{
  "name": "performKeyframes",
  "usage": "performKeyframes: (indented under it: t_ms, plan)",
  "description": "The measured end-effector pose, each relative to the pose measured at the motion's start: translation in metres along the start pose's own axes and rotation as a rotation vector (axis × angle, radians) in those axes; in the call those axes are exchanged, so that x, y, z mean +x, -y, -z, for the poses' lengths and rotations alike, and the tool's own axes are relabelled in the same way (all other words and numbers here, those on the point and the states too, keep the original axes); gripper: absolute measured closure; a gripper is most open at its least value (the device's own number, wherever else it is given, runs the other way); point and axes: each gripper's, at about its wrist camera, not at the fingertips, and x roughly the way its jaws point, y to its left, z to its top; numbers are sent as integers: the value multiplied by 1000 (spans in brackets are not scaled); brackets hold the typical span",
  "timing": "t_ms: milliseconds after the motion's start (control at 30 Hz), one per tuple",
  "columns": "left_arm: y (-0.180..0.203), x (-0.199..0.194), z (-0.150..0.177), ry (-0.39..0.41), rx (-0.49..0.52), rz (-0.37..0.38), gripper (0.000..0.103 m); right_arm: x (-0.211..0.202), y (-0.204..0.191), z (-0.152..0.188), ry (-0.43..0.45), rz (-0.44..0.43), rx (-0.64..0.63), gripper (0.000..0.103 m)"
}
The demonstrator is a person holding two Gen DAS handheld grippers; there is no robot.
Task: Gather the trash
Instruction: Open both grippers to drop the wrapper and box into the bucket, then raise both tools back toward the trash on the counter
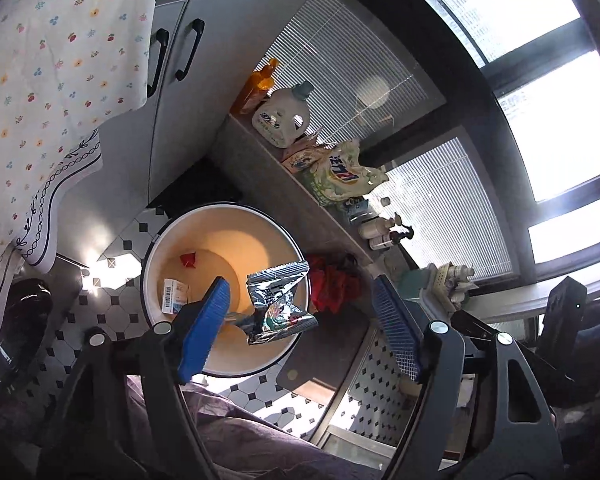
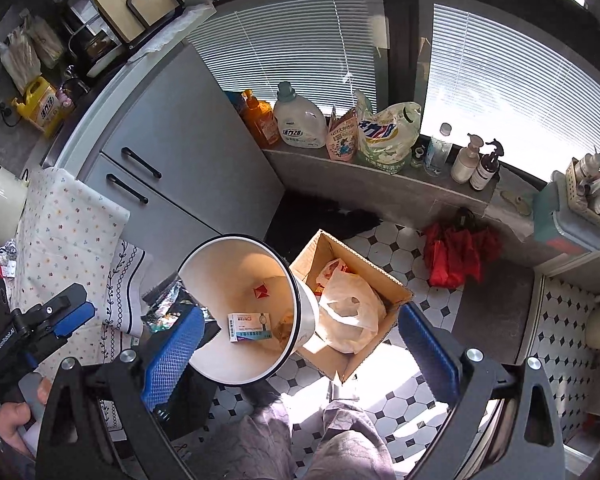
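The left claw hangs wide open above a white bin on the tiled floor, pointing steeply down. A crumpled silver wrapper sits between its blue fingers, close beside the left one and clear of the right one; whether it touches the left finger is hard to tell. Inside the bin lie a small white and blue box and a red scrap. The right claw is also wide open and grips nothing; it looks down on the same bin, with the box and red scrap inside. Just right of the bin stands an open cardboard box holding a pale plastic bag. At the far side, bottles of detergent line a grey ledge under the window blinds.
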Motion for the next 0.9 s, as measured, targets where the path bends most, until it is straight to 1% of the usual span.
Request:
performKeyframes:
  t_ms: [33,100,267,400,567,900]
  plan:
    - [-1,-2,0,3,0,-6,29,1,0,0,-2,-3,2,8]
    - [-6,-9,-1,21,-7,-19,22,3,-3,0,-8,-10,-2,8]
    - [-22,-34,-2,67,-42,-53,16,7,-23,-3,-16,-43,-46,8]
    - [-39,-62,0,126,-76,-83,10,10,-49,-6,-22,-76,-99,8]
    - [-62,-102,6,211,-136,-124,7,10,-87,-9,-24,-124,-182,8]
    - [-121,-191,30,388,-278,-204,6,0,-180,-10,-13,-229,-358,8]
